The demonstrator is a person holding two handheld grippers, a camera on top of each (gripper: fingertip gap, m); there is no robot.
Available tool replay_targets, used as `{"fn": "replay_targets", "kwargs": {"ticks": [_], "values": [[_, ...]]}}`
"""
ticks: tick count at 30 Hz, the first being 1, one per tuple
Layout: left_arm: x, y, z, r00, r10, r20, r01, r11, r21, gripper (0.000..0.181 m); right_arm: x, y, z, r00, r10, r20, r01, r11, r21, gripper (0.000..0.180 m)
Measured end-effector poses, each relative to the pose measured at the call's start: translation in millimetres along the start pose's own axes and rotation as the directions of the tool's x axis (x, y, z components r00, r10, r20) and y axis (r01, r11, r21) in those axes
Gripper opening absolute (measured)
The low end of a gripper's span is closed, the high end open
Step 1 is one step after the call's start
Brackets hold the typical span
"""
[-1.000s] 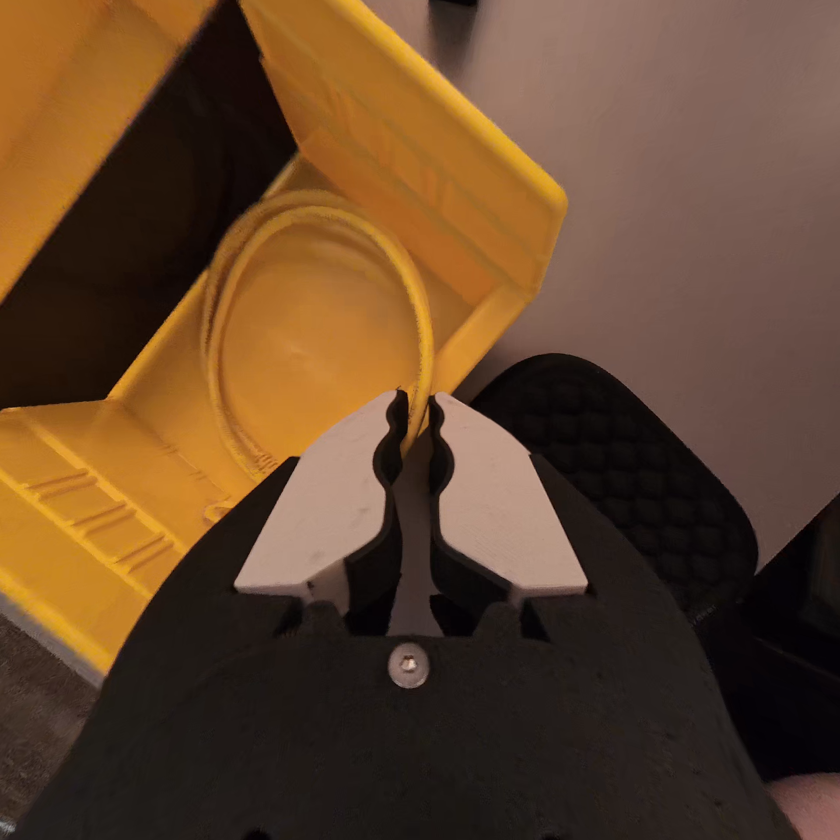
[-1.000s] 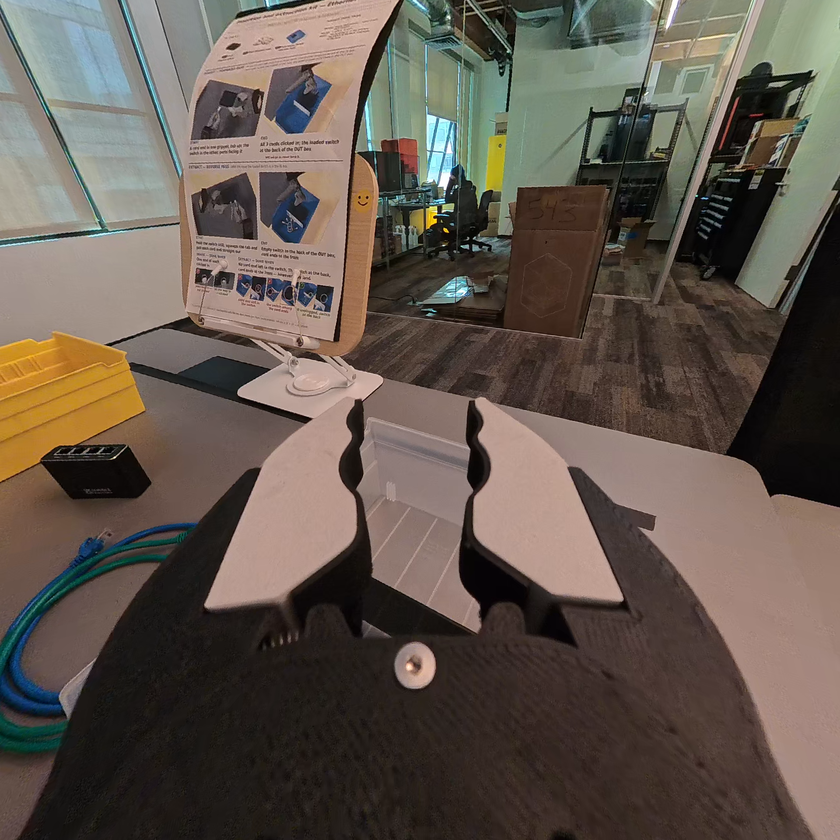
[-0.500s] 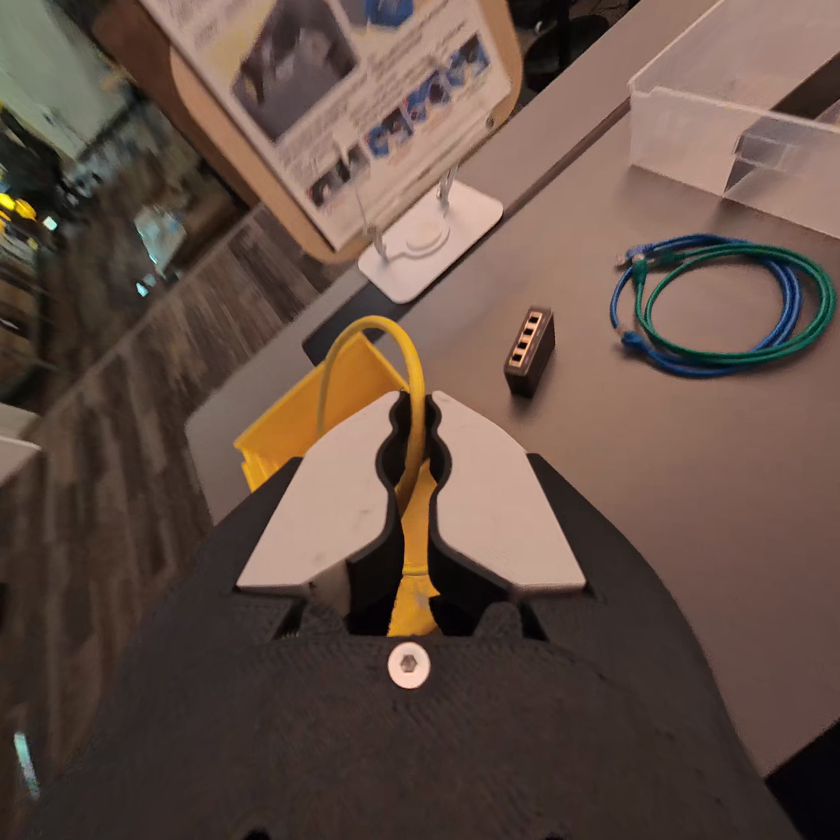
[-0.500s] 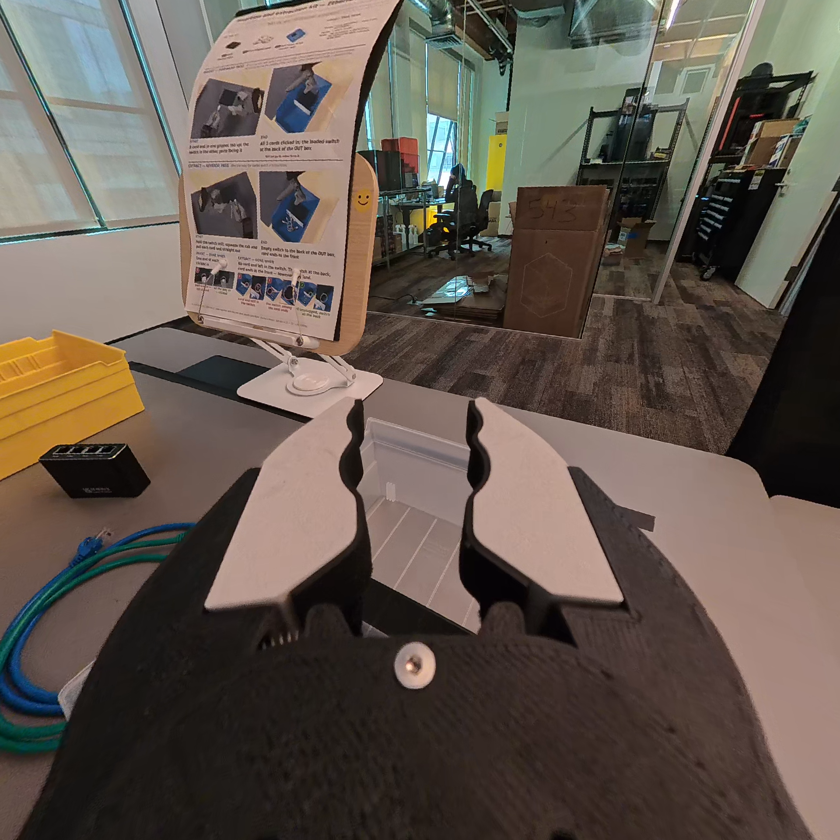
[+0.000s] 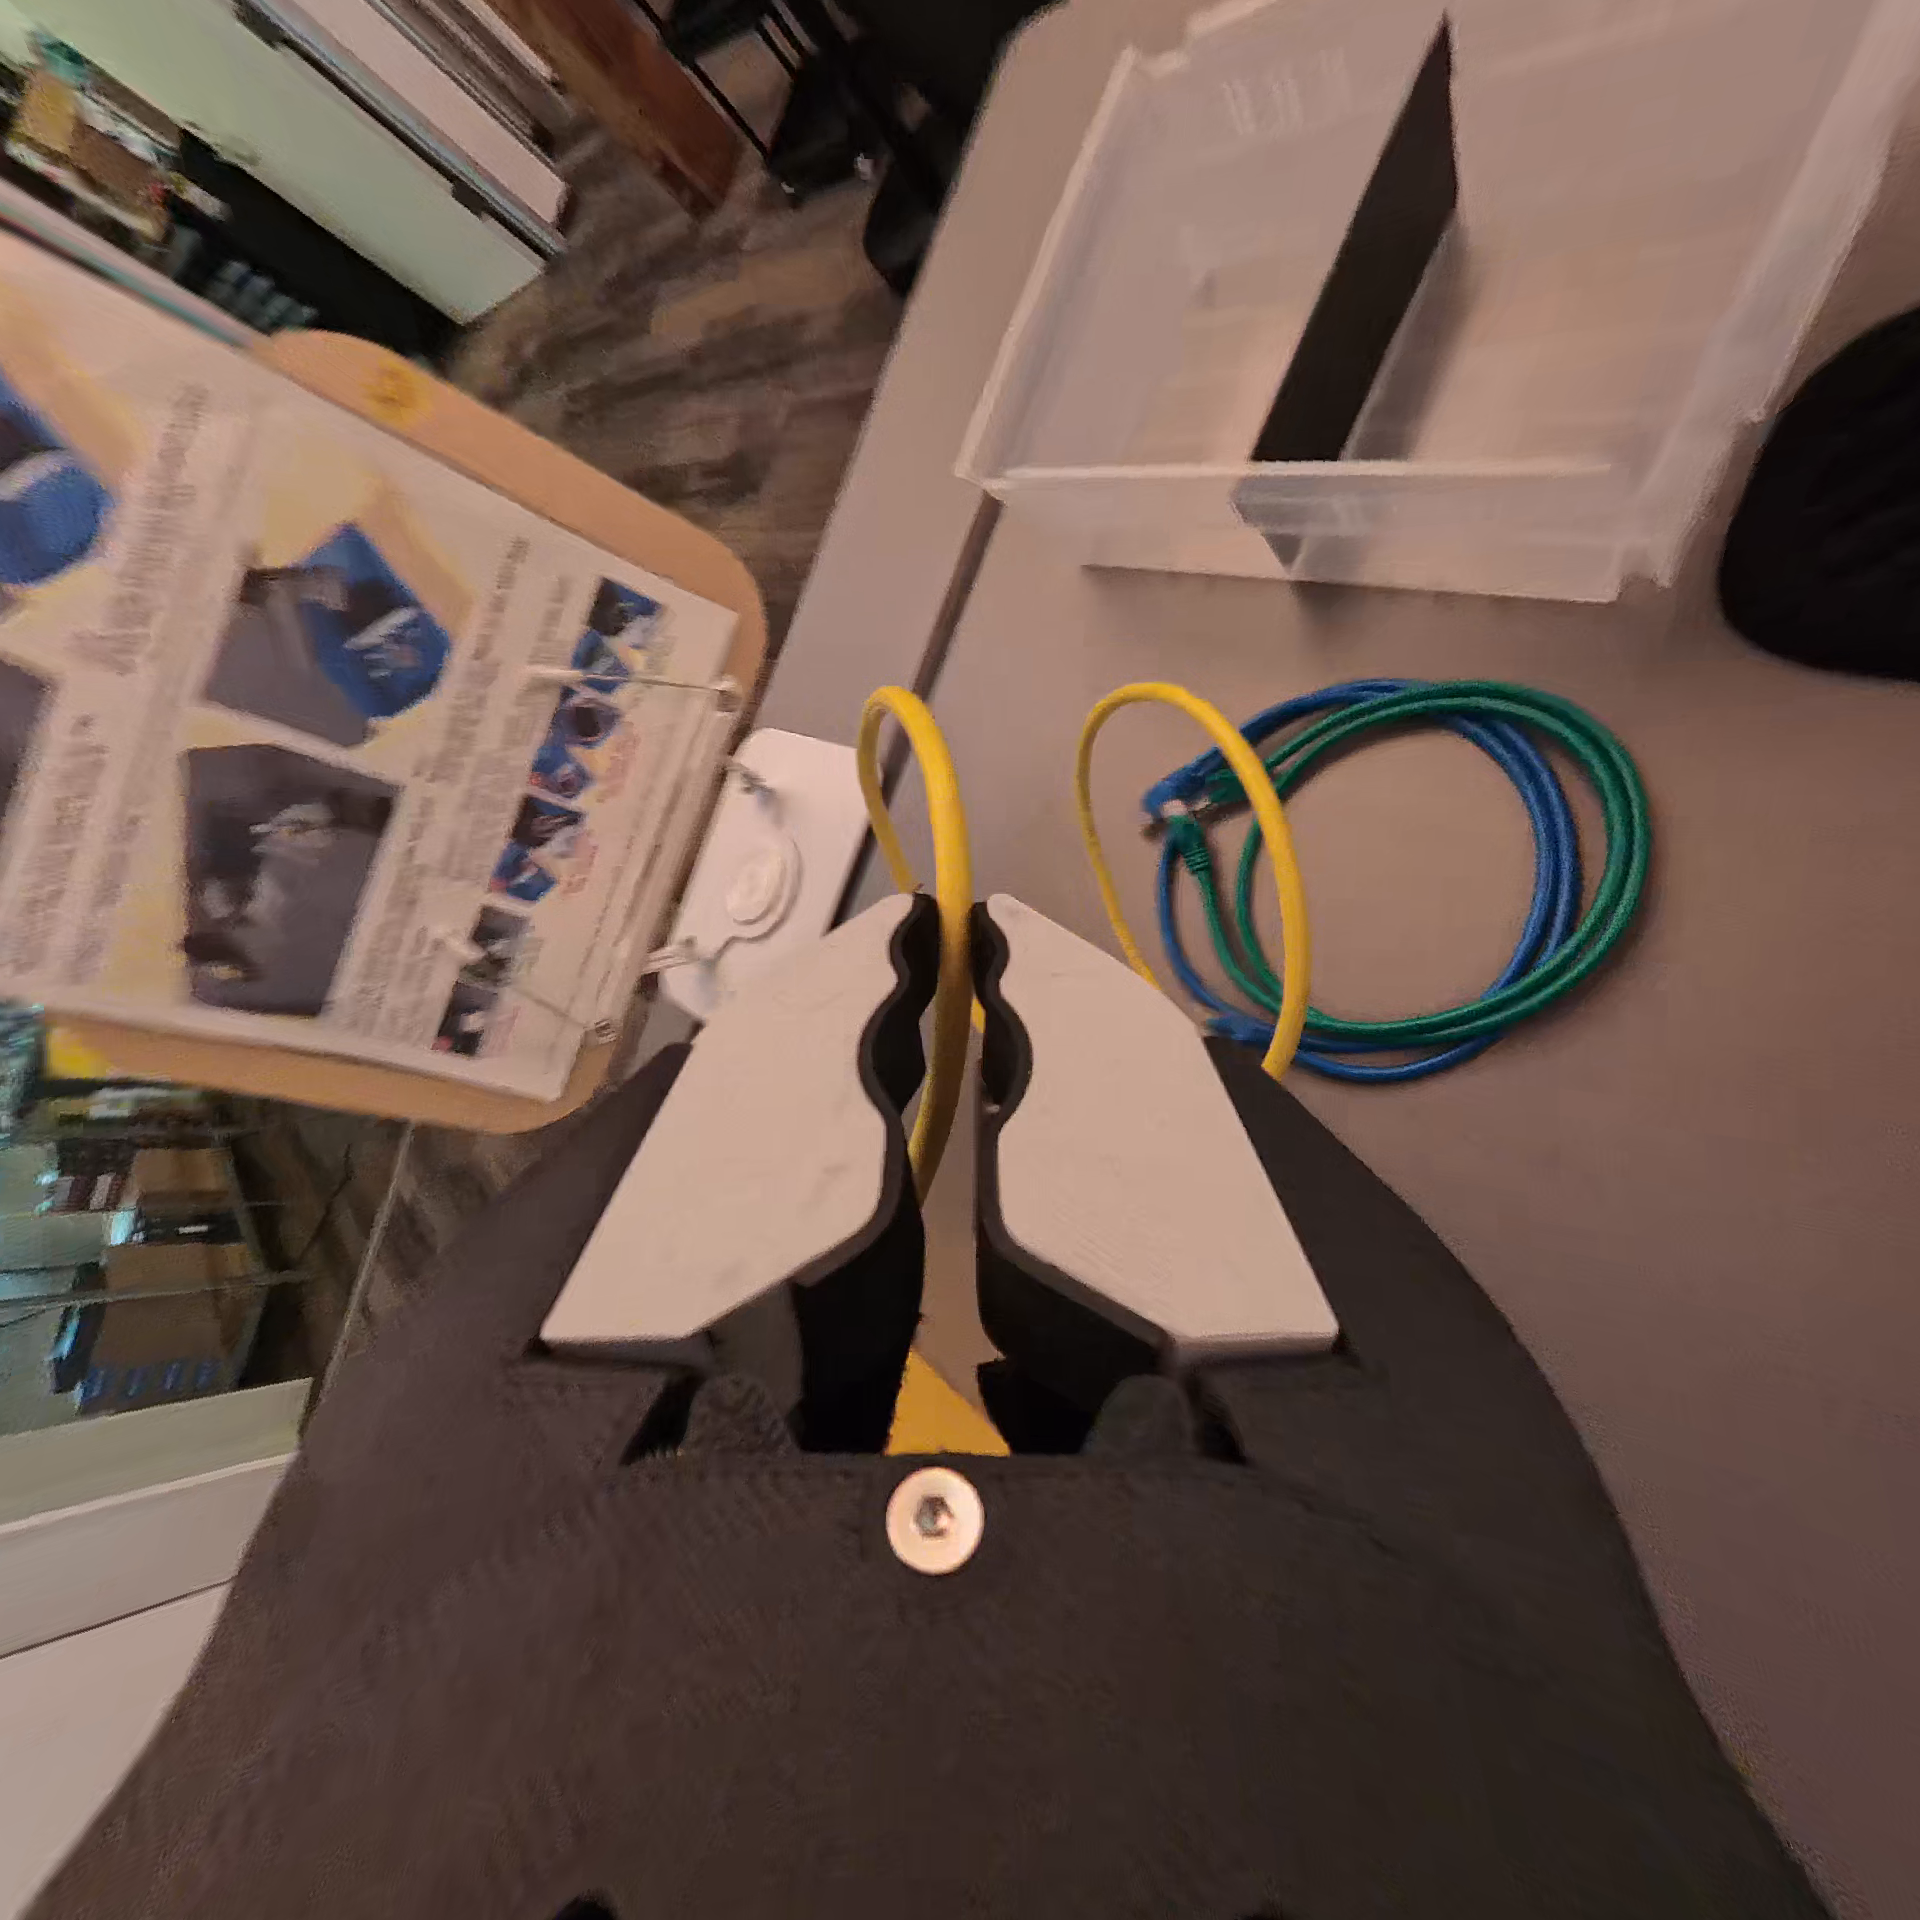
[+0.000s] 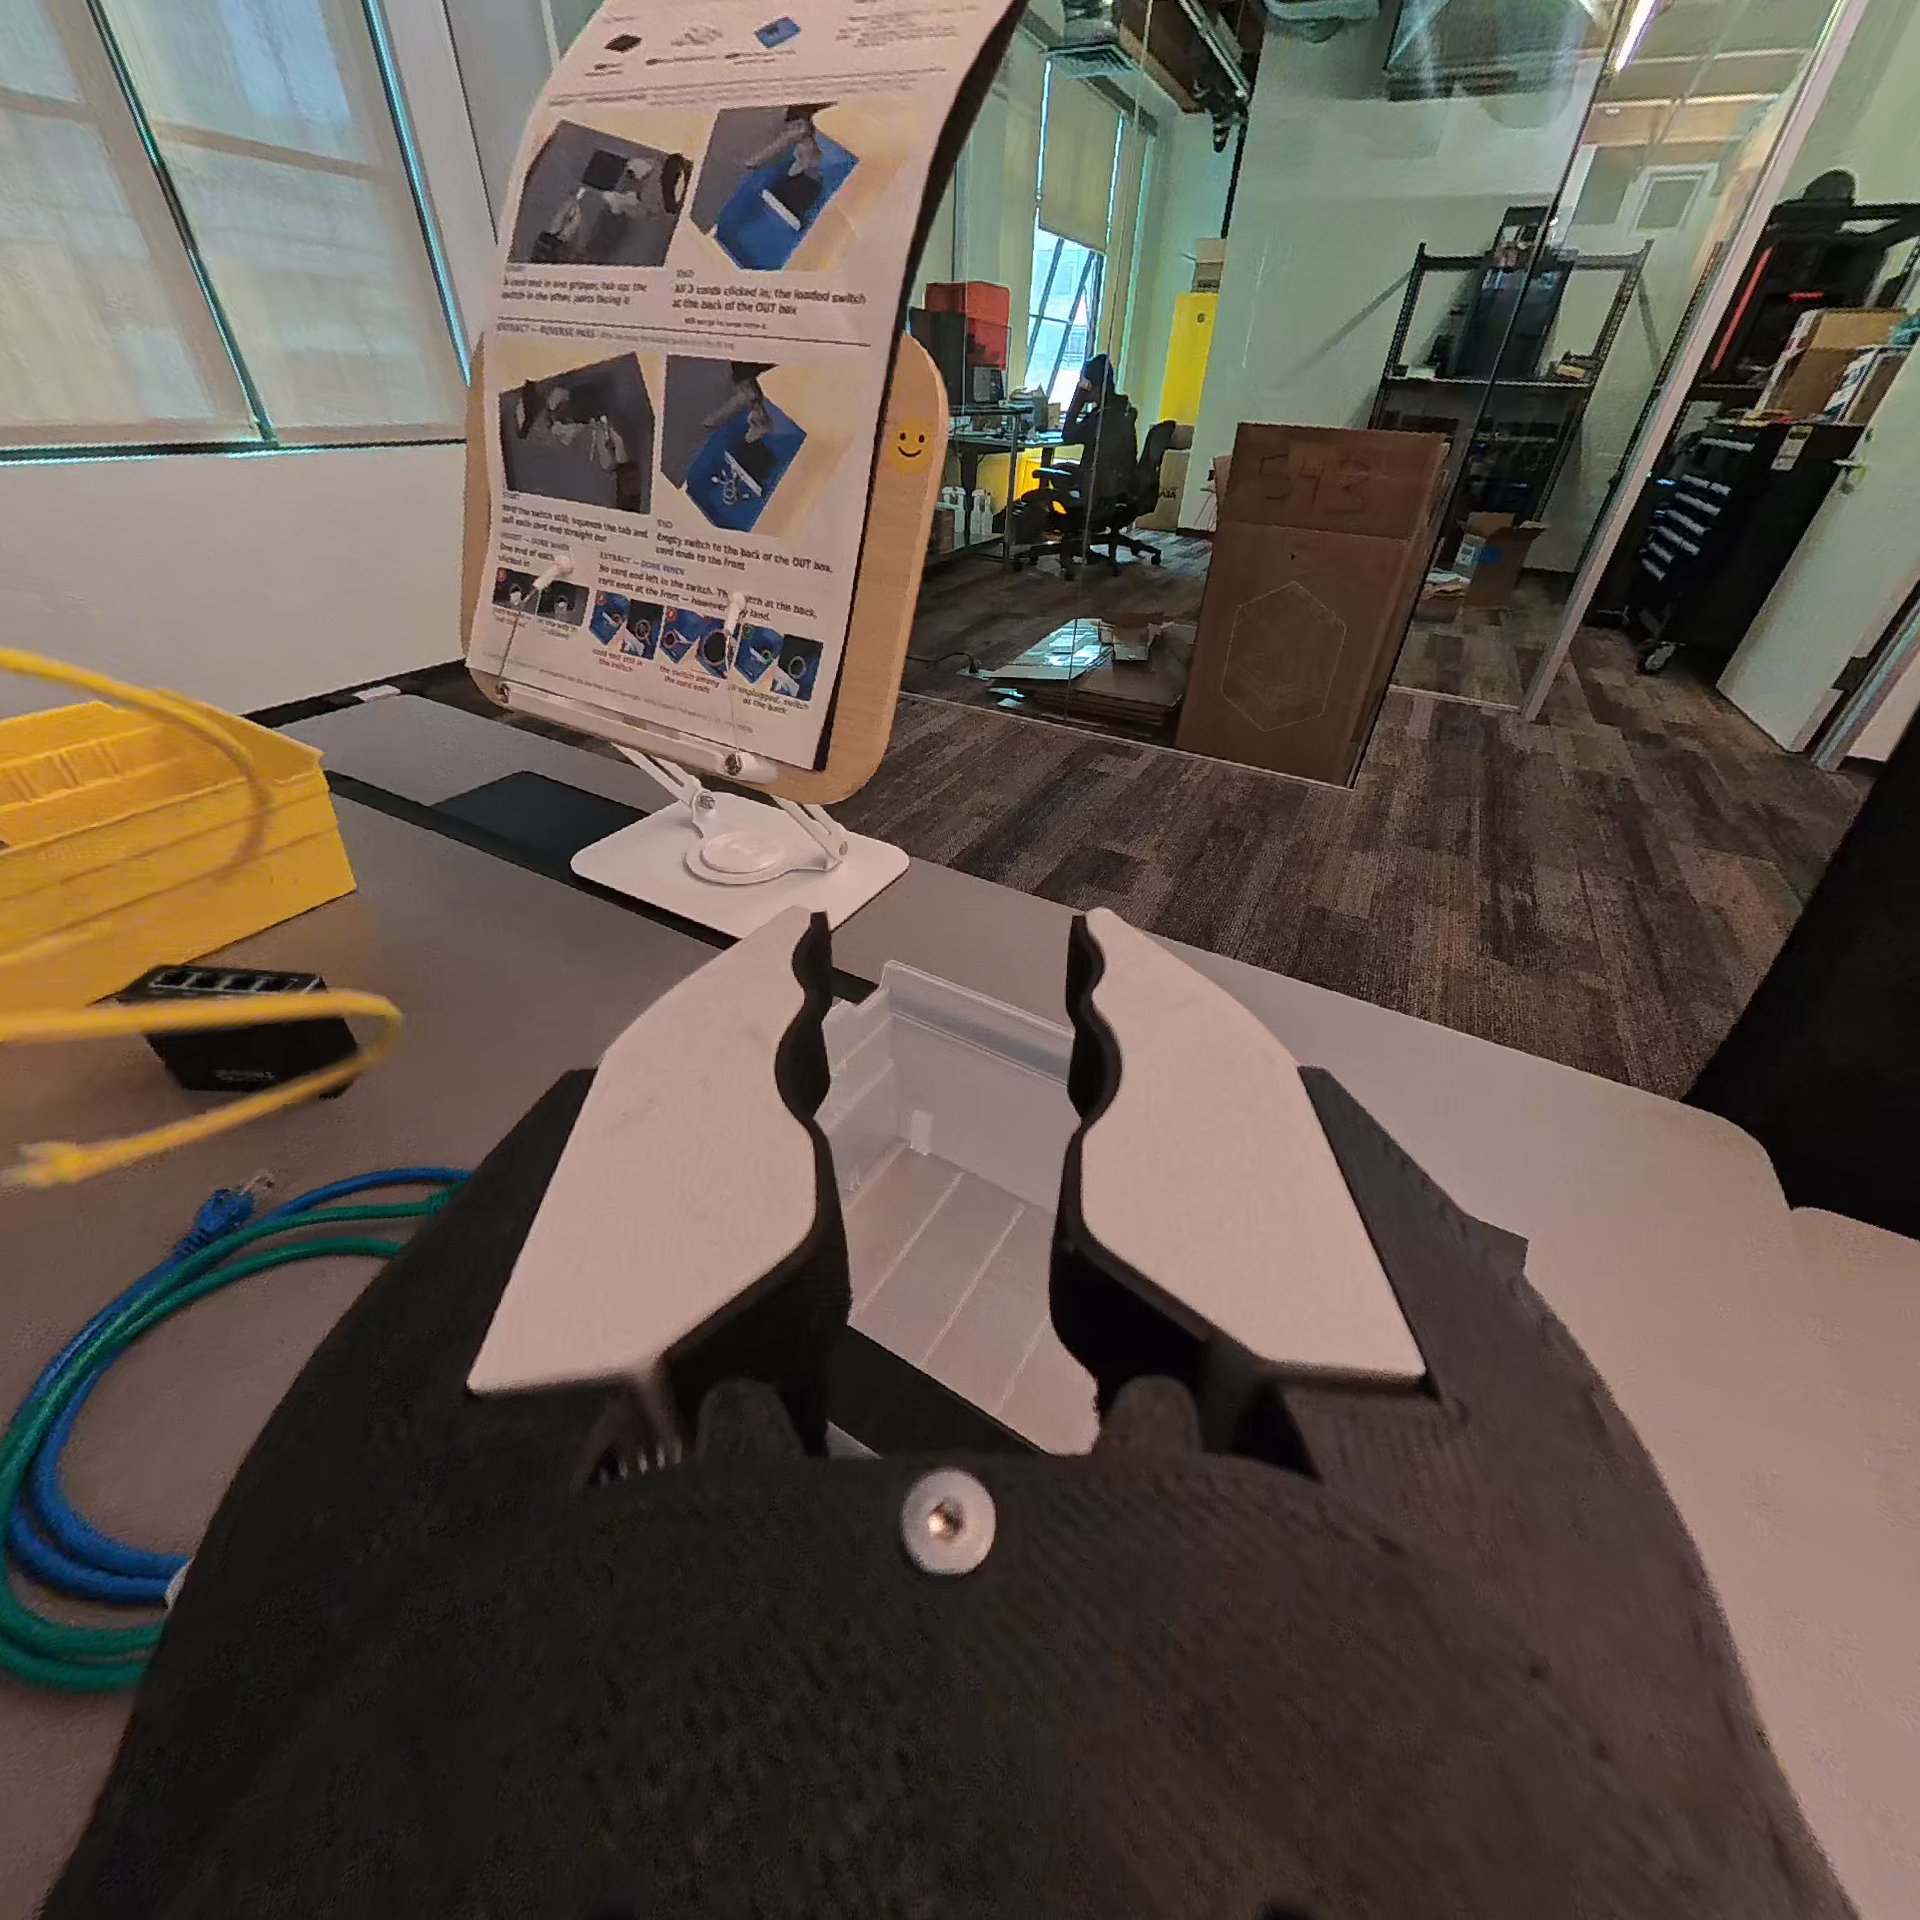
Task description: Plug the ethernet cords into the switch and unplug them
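the left gripper (image 5: 948, 920) pinches a yellow ethernet cord (image 5: 940, 831), loops arching toward 12 o'clock above the table (image 5: 1558, 1299). the right gripper (image 6: 945, 935), fingers spread, hovers over a clear bin (image 6: 977, 1039). the black switch (image 6: 244, 1023) sits at its 10 o'clock, blue and green cords (image 6: 62, 1434) coiled at 8.

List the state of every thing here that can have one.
Left hand-held gripper: shut on the yellow ethernet cord.
Right hand-held gripper: open, empty.
Yellow ethernet cord: lifted, looped.
Blue and green ethernet cords: coiled on the table, unplugged.
Small black network switch: ports empty.
Clear plastic bin: empty.
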State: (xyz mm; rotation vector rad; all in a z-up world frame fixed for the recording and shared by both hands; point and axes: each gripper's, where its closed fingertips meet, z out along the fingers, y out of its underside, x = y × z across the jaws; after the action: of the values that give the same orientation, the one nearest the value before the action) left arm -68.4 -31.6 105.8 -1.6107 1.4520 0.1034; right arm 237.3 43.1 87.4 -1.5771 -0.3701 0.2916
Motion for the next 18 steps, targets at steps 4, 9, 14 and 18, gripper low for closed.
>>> {"fn": "replay_targets", "kwargs": {"ticks": [4, 9, 14, 18], "values": [[57.2, 9.3, 54.0, 0.970, -0.065, -0.235, 0.055, 0.997, -0.048, 0.006, -8.6, -1.8, 4.4, 1.000, -0.026, 0.018, 0.026, 1.000, -0.011, 0.043], [117.1, 36.9, 89.2, 0.912, -0.097, -0.400, 0.059, 0.993, -0.107, 0.011, -18.8, -3.3, 9.3, 0.997, -0.073, 0.035, 0.074, 0.997, -0.033, 0.044], [143.1, 48.7, 88.6, 0.801, -0.209, -0.561, 0.167, 0.978, -0.126, 0.037, -30.5, -11.9, 11.6, 0.994, -0.090, 0.061, 0.091, 0.996, -0.009, 0.044], [98.4, 61.9, 74.0, 0.814, -0.302, -0.497, 0.298, 0.950, -0.089, 0.047, -36.6, -13.9, 13.2, 0.991, -0.117, 0.067, 0.119, 0.993, -0.017, 0.044]]}}
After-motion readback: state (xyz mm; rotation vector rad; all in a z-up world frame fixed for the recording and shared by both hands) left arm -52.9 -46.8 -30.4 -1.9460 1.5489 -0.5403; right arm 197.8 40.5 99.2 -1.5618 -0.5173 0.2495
